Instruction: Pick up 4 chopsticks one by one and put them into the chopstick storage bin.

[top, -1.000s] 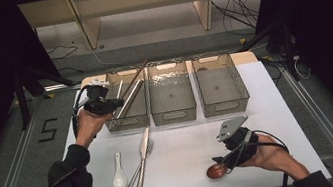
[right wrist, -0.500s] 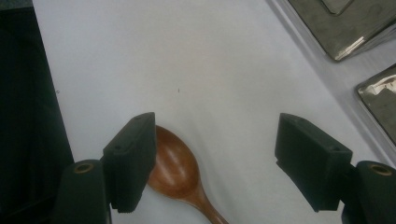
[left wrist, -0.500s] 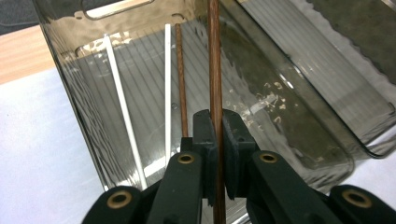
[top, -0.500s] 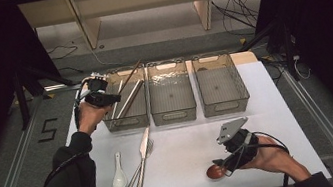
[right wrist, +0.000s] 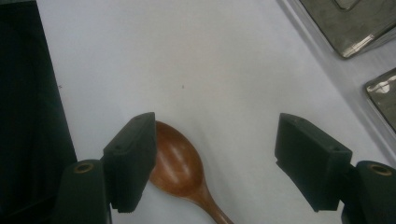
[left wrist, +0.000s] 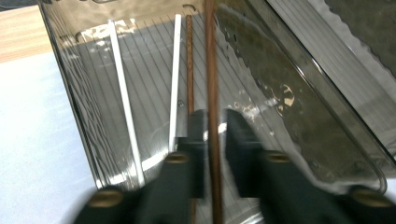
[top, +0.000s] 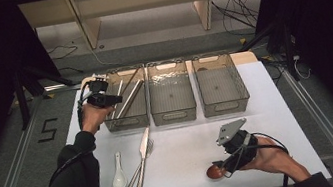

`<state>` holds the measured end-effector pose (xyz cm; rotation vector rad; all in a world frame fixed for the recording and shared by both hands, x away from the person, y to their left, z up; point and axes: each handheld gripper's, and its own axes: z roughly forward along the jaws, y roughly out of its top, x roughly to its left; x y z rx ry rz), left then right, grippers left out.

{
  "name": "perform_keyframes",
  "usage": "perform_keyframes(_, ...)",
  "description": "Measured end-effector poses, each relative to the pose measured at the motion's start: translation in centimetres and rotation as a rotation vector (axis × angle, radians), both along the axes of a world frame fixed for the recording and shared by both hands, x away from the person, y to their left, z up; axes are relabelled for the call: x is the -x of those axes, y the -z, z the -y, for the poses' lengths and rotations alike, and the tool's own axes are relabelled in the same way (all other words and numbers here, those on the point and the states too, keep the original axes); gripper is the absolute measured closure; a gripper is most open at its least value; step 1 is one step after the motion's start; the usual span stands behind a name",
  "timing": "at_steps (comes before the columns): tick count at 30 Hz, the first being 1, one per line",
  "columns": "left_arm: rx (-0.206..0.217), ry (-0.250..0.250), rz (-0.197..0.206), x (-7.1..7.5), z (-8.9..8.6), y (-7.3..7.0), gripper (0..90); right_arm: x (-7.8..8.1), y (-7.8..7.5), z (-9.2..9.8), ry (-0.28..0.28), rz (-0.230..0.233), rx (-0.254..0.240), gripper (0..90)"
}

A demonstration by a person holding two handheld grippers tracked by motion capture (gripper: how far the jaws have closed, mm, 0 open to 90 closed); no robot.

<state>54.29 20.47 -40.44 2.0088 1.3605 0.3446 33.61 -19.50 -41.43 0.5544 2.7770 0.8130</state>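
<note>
Left tongs (left wrist: 211, 135) over the leftmost clear bin (top: 126, 102), pinching a brown chopstick (left wrist: 211, 70) beside white chopsticks (left wrist: 175, 74) lying inside. On the white tabletop (top: 181, 167), white spoon (top: 118, 174), then knife (top: 142, 158) and fork (top: 149, 149) together. Right tongs (right wrist: 215, 158) spread wide, straddling a wooden spoon (right wrist: 180, 165) near the front edge.

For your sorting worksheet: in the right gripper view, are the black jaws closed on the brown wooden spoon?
No: the right gripper stands wide open, and the brown wooden spoon lies on the white table beside one jaw.
</note>
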Motion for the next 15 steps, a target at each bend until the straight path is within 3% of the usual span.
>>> perform_keyframes(7, 0.025, 0.019, 0.000, 0.8, 0.0, -0.9, 52.4, 0.0, 0.0, -0.1, -0.003, 0.001, -0.001, 30.4)
perform_keyframes(15, 0.066, 0.060, -0.013, 3.2, 0.2, -1.9, 35.0, 0.1, -0.1, 0.0, 0.005, 0.004, 0.000, 30.4)
